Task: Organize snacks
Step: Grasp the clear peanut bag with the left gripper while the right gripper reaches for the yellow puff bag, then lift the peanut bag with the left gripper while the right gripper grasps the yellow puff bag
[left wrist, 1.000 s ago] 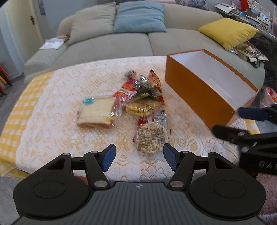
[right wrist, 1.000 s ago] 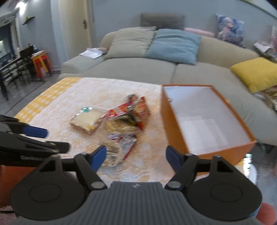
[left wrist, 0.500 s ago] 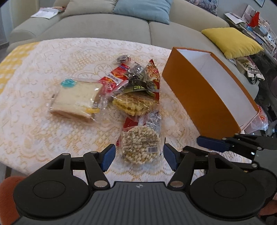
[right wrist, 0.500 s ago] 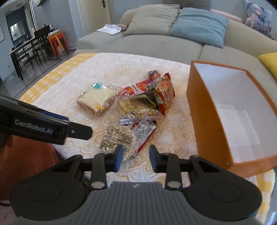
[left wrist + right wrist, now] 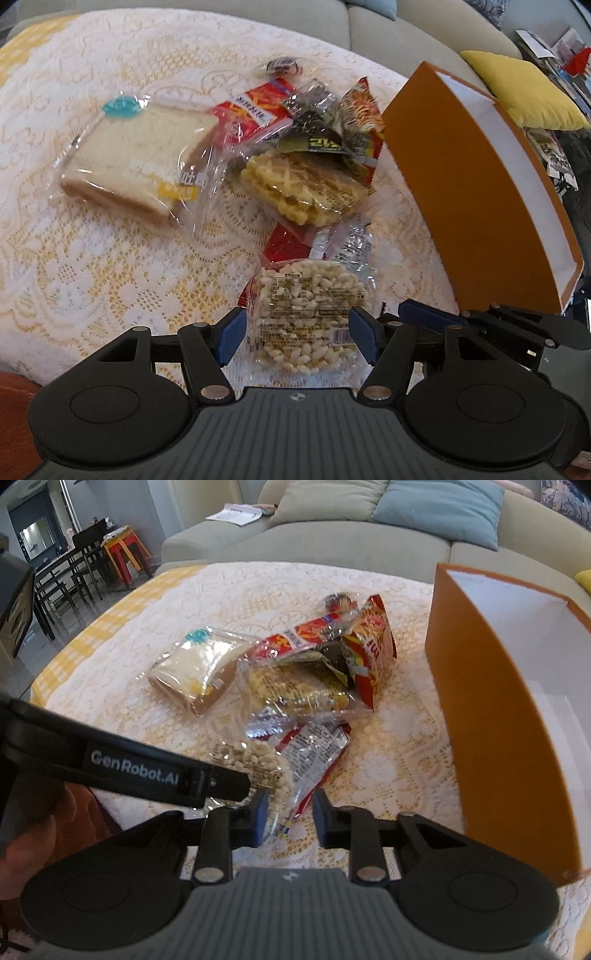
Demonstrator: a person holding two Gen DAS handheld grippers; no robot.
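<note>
Between the left gripper [image 5: 295,334] jaws lies the puffed-rice pack [image 5: 308,314].

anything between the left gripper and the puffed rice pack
Nothing visible. The left gripper is open with the puffed rice pack already between its fingers; the right gripper sits close beside it.

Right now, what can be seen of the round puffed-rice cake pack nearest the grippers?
The puffed-rice cake pack is a round disc of pale puffed grains in clear wrap, with a printed label and barcode on top. It lies flat on the lace tablecloth, nearest of the snack pile, its far edge overlapping a red-and-silver wrapper. The left gripper is open, fingers on either side of it, apparently not squeezing. The right gripper sits at its right edge, jaws narrowed, contact unclear.
</note>
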